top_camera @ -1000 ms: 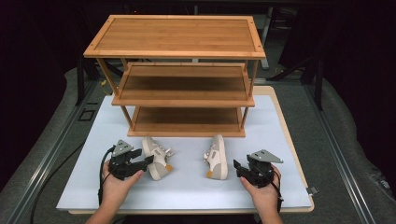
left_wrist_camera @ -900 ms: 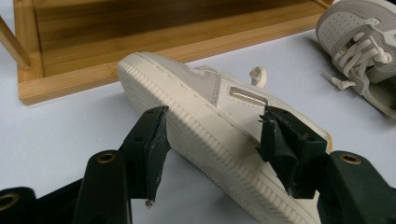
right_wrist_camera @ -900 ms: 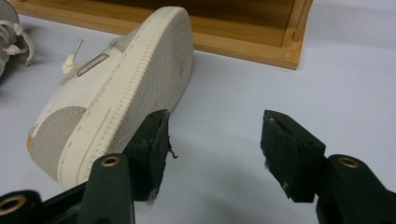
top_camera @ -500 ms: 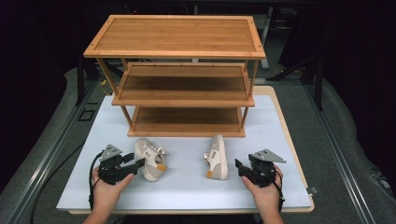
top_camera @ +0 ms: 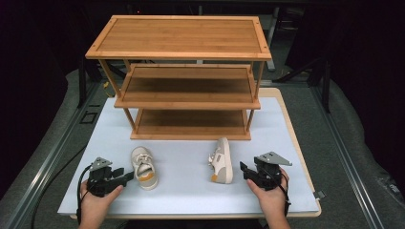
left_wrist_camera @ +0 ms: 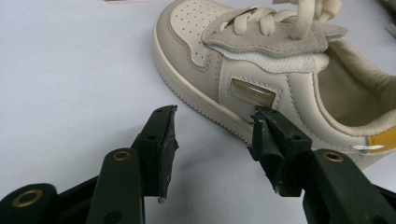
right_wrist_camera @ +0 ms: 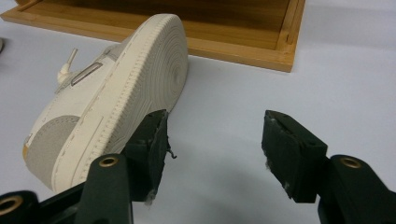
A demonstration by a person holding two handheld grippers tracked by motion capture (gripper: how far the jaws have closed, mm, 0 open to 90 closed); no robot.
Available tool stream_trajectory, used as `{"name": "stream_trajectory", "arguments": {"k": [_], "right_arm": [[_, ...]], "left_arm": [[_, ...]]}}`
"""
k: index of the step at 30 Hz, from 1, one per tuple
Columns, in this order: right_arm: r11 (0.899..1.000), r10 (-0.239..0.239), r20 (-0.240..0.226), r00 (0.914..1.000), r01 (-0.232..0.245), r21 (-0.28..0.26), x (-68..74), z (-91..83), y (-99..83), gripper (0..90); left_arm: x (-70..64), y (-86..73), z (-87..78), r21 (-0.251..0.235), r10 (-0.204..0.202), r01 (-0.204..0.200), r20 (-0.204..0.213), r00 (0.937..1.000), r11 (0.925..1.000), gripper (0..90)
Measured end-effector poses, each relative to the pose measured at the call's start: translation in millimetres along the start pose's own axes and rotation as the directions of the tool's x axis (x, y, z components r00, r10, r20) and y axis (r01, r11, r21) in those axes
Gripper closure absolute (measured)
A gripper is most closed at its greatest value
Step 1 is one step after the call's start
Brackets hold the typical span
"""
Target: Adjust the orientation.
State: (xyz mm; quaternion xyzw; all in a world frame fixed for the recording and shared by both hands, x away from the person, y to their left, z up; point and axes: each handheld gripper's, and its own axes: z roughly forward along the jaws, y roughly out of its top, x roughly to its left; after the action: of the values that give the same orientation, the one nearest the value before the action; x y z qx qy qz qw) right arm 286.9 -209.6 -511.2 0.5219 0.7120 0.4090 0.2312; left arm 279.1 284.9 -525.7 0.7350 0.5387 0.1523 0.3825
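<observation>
Here both hand-held grippers (top_camera: 125, 177) (top_camera: 243, 171) gape empty, the right shoe (right_wrist_camera: 112, 98) toppled, upper hidden.

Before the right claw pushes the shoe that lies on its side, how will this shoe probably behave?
The shoe on its side shows its flat ribbed sole, so a push would probably make it slide, or tip over onto that sole. It looks small, with a padded upper, so it is likely light, and soft above the stiffer sole. The right claw stands open beside it.
</observation>
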Motion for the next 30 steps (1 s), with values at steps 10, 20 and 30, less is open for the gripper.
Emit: {"name": "stream_trajectory", "arguments": {"k": [10, 20, 30], "right_arm": [[1.000, 0.008, -0.002, 1.0000, -0.008, -0.005, -1.9, -0.1, -0.1, 40.8], [1.000, 0.009, -0.006, 0.9999, -0.009, -0.004, 0.5, 0.4, 0.2, 40.8], [1.000, 0.004, -0.005, 1.0000, -0.004, -0.016, 3.3, -0.1, 1.7, 40.9]], "left_arm": [[-10.2, 9.3, -20.0, -0.119, -0.016, 0.019, 0.028, 0.9995, 0.9927, 47.1], [-28.2, 16.5, 3.2, -0.057, 0.014, -0.012, 0.043, 0.9990, 0.9983, 45.5], [-23.9, 20.3, 10.7, -0.029, 0.013, -0.012, 0.030, 0.9995, 0.9995, 53.6]]}}
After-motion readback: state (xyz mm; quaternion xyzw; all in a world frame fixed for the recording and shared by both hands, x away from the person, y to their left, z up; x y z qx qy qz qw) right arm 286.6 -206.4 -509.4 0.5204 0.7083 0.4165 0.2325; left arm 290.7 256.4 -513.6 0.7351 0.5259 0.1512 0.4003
